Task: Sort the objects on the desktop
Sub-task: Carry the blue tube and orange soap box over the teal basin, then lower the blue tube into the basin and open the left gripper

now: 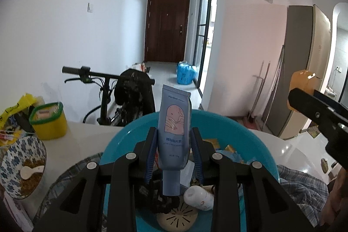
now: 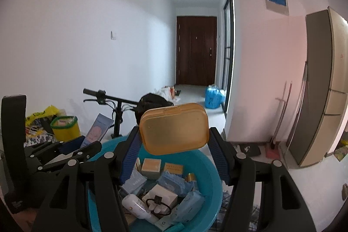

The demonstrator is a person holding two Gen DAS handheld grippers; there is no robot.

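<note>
Tube (image 1: 174, 129): blue, pink arch motif, cap at 6 o'clock, pinched by left gripper (image 1: 174, 149). Case (image 2: 174, 128): amber, translucent, clamped by right gripper (image 2: 174, 153).

The blue basin (image 1: 121, 140) is cut off at the left wrist view's bottom edge; print on the tube (image 1: 174, 123) is unreadable.

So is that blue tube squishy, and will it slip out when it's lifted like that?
Probably squishy: the blue tube looks like soft plastic with a flat crimped top. The left gripper pinches its lower body, cap downward, so it may sag or dent. It looks small and likely light. The smooth surface could slide, though the ridged pads should help hold it.
</note>
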